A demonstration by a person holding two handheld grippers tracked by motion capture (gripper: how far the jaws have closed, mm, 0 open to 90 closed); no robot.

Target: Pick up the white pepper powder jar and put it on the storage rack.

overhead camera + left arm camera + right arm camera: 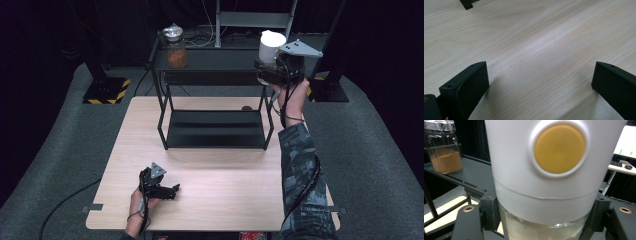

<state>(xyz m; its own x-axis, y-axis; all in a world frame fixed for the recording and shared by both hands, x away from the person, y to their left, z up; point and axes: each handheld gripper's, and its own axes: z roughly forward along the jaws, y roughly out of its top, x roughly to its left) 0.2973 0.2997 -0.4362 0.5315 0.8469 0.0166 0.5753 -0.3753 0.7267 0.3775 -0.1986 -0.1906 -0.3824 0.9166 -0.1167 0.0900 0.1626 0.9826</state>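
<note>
Black two-tier metal rack (215, 131) at the far side of the light wooden table (210, 200); glass jar of brown powder (176, 47) on its top shelf, left; white-lidded clear jar (270, 50) above its right end.

No text, label, brand or number can be read on anything here.

The pale wooden table (215, 200) is lit brightly from overhead, while the surroundings from 9 through 12 to 3 o'clock are left almost black. A soft shadow is cast beneath the black shelf rack (215, 127). In the left gripper view, a broad sheen is seen across the wood grain and the jaws are rendered soft. In the right gripper view, the white-lidded jar (554, 170) is blurred by closeness; mild overexposure is noted at 2 o'clock.
</note>
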